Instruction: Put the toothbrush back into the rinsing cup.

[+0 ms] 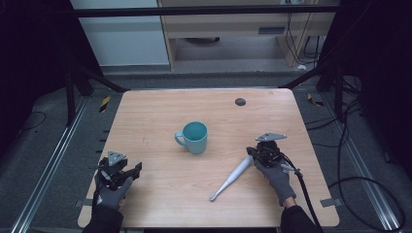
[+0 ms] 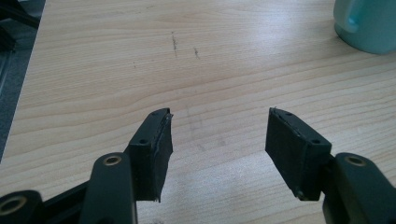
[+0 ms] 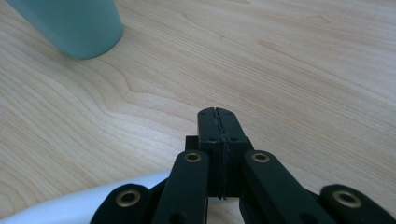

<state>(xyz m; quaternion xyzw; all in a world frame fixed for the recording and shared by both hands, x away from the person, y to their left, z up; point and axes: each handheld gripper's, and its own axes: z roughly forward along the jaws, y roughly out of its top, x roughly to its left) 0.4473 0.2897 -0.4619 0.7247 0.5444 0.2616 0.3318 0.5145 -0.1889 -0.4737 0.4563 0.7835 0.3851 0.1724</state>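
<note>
Gloved hands, 2, enter from the near table edge in the high view, each holding 1 gripper. Left gripper: near-left part of the table, held by the left hand; grey 3-cornered plate on top; jaws spread wide with bare wood between them, gripping nothing. In the left gripper view the left gripper shows both black pads apart above the wood grain, with faint dark scuff marks on the surface ahead. Right gripper: near-right part of the table, held by the right hand; grey plate on top, black cable trailing back off the near-right edge; jaws pressed together, nothing seen between the tips. In the right gripper view the right gripper shows its 2 pads meeting along 1 seam. Toothbrush: white, long, lying flat on the table, slanting from just beside the right gripper down toward the near edge; whether its upper end touches the gripper cannot be told. In the right gripper view the toothbrush is a white curved form below the jaw links. Mug: 1, teal, upright near the table centre, handle to the left, well apart from both grippers; mug at the upper right of the left gripper view, mug at the upper left of the right gripper view. Dark round spot: 1, far part of the table.
</note>
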